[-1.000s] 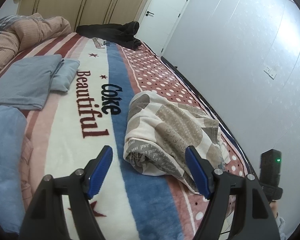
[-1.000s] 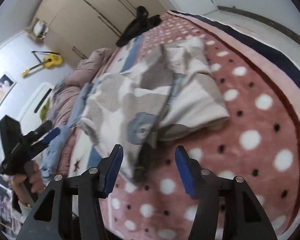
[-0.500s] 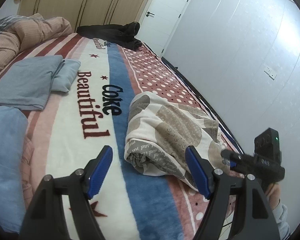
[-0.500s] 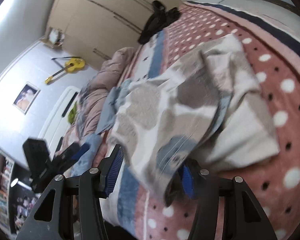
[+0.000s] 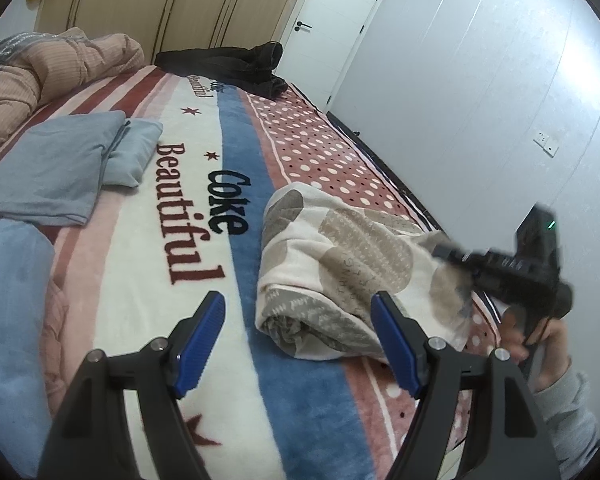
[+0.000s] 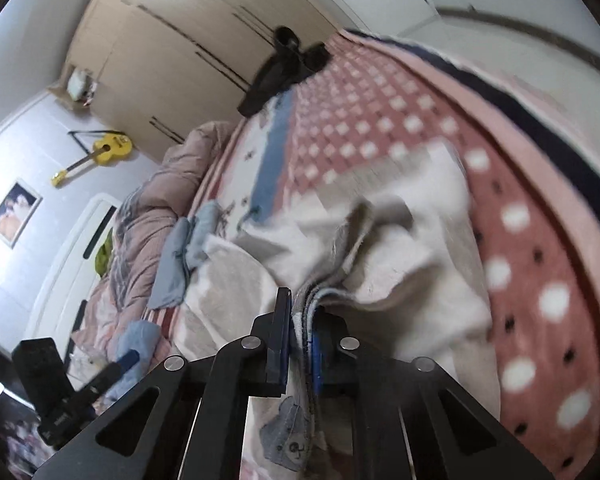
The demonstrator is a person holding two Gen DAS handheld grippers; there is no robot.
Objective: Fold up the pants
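Your cream fleece pants (image 5: 340, 264) carry grey and tan patches, some lettered. Under them the plush bed blanket (image 5: 140, 248) runs white, blue and pink — a maroon band with white dots (image 6: 532, 264). Your black tools wear blue pads (image 5: 202, 336) — folded grey-blue cloth (image 5: 52, 168) lies beyond.

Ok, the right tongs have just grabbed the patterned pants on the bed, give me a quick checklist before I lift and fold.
1. Right tongs shut on the cream and grey patterned fleece pants, having just closed: ok.
2. Several fabric layers pinched rather than one edge: cannot tell.
3. Left tongs open and empty, above the striped plush blanket: ok.
4. Left tongs holding a second corner: not ok.
5. Pants spread flat: not ok, bunched.
6. Folded grey-blue cloths apart from the pants: ok.
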